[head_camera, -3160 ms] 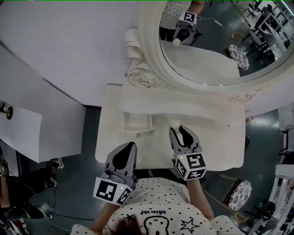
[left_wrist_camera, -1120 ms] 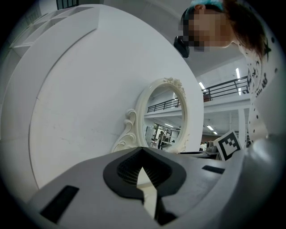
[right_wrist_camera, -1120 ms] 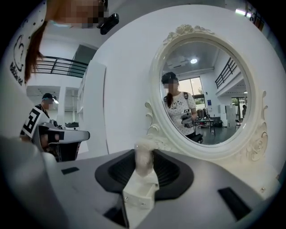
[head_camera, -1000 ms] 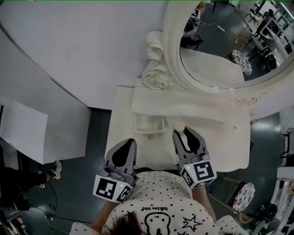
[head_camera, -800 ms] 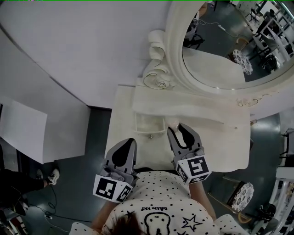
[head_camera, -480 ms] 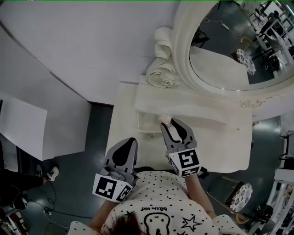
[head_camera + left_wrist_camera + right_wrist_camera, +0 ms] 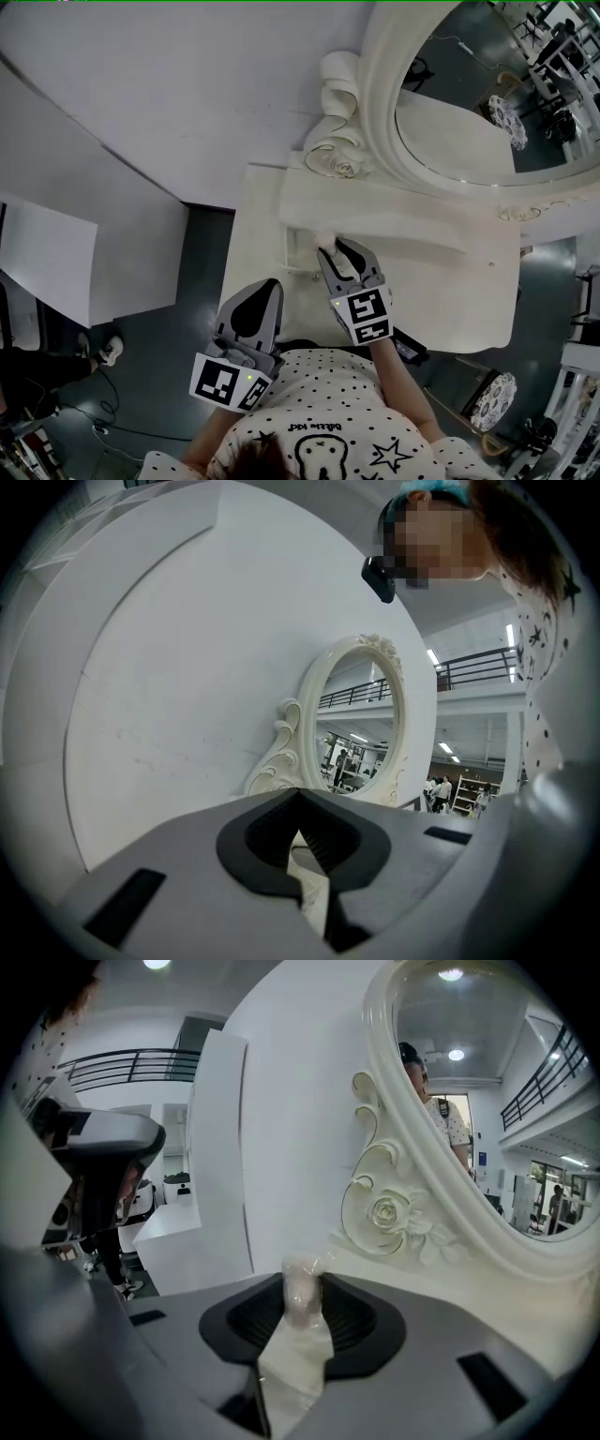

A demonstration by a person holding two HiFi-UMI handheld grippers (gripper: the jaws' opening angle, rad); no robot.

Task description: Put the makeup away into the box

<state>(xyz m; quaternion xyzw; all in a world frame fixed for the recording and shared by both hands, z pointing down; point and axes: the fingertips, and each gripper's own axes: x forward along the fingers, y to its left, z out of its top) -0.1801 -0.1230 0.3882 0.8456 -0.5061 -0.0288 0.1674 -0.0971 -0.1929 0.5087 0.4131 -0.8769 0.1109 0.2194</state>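
Note:
My right gripper point(image 7: 340, 255) is shut on a small pale makeup piece point(image 7: 327, 241), which sticks out past its tips. It hovers at the right edge of the small open white box point(image 7: 294, 251) under the dressing table's raised shelf. In the right gripper view the pale, cloudy piece point(image 7: 302, 1290) stands upright between the dark pads of the right gripper point(image 7: 302, 1314). My left gripper point(image 7: 260, 292) hangs at the table's front edge, left of the box, its jaws together with nothing in them. Through the left gripper point(image 7: 302, 855) only a sliver of table shows.
The white dressing table point(image 7: 450, 300) carries an oval mirror point(image 7: 469, 103) with a carved rose point(image 7: 339, 164) at its lower left. A white curved wall point(image 7: 141, 84) rises behind. A white panel point(image 7: 47, 262) stands over dark floor at the left.
My right gripper has carried the makeup piece leftward and farther in, from the table's middle to the edge of the box. The left gripper has stayed where it was.

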